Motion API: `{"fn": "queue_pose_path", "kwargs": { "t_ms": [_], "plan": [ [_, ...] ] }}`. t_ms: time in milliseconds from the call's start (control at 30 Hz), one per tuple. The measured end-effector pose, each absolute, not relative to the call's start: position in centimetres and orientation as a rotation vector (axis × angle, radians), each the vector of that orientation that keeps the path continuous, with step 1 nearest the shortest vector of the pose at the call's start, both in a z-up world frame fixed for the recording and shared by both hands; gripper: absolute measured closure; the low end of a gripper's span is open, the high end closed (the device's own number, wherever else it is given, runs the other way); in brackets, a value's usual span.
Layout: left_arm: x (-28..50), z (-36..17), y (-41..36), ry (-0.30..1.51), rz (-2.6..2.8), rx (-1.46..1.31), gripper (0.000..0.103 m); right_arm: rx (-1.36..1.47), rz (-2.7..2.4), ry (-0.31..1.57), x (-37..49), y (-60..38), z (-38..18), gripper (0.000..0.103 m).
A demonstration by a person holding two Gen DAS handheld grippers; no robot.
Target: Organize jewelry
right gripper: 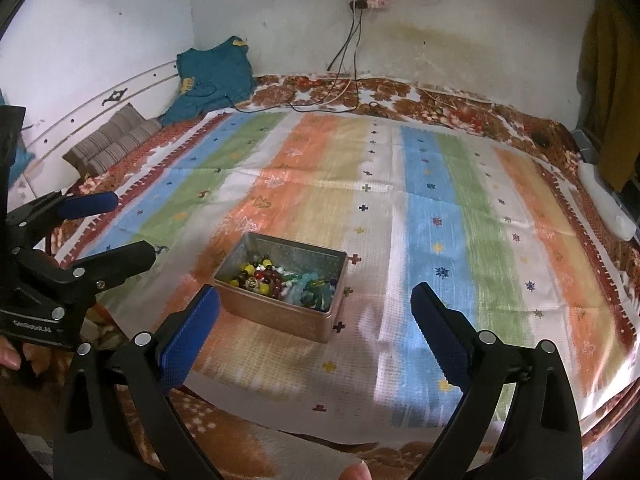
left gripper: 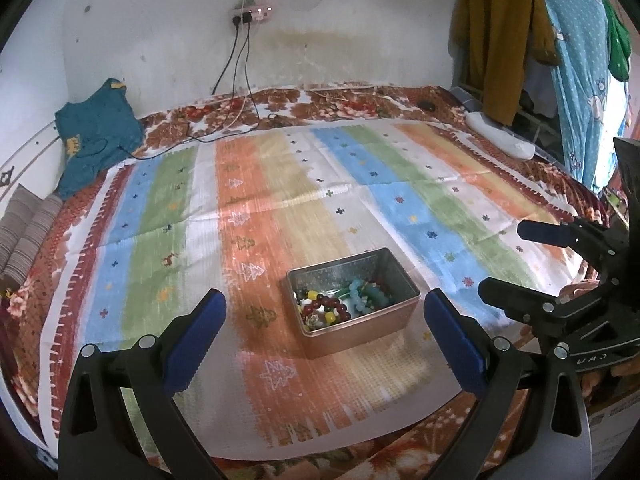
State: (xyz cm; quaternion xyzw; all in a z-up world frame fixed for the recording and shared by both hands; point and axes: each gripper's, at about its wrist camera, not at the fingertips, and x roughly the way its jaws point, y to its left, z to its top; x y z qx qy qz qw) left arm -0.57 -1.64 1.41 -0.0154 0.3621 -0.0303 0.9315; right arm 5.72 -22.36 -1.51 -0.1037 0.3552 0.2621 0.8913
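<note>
A copper-coloured metal tin [left gripper: 362, 330] [right gripper: 276, 312] sits on the striped mat on the bed. It holds a heap of beaded jewelry [left gripper: 340, 306] [right gripper: 280, 280] in red, yellow, green and pale blue. My left gripper [left gripper: 324, 312] stands open just short of the tin, blue pads wide apart, nothing between them. My right gripper [right gripper: 316, 304] is open too, empty, with the tin ahead and left of its middle. Each gripper shows in the other's view: the right one [left gripper: 508, 260] at the right edge, the left one [right gripper: 128, 228] at the left edge.
The striped mat [left gripper: 280, 208] [right gripper: 400, 220] covers a floral bedspread [left gripper: 340, 100]. A teal garment [left gripper: 94, 136] [right gripper: 212, 76] and striped cushions [right gripper: 108, 144] lie at the far left. Charger cables [left gripper: 240, 80] hang from a wall socket. Clothes [left gripper: 504, 32] hang at the right.
</note>
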Motion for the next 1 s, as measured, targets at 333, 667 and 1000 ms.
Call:
{"fn": "queue_pose_path", "kwargs": {
  "t_ms": [333,667,1000],
  "plan": [
    [-0.8,1.5,-2.2,0.738,-0.080,-0.025,0.006,-0.197,0.551,0.724,5.3,-22.5,-1.3,0.006],
    [-1.1,1.6,-2.3,0.718,-0.082,-0.030,0.006,-0.176,0.557,0.700,4.7,-23.0,-1.0,0.006],
    [-1.2,1.7,-2.4,0.711,-0.086,-0.029,0.006,-0.175,0.560,0.699,4.7,-23.0,-1.0,0.006]
  ]
}}
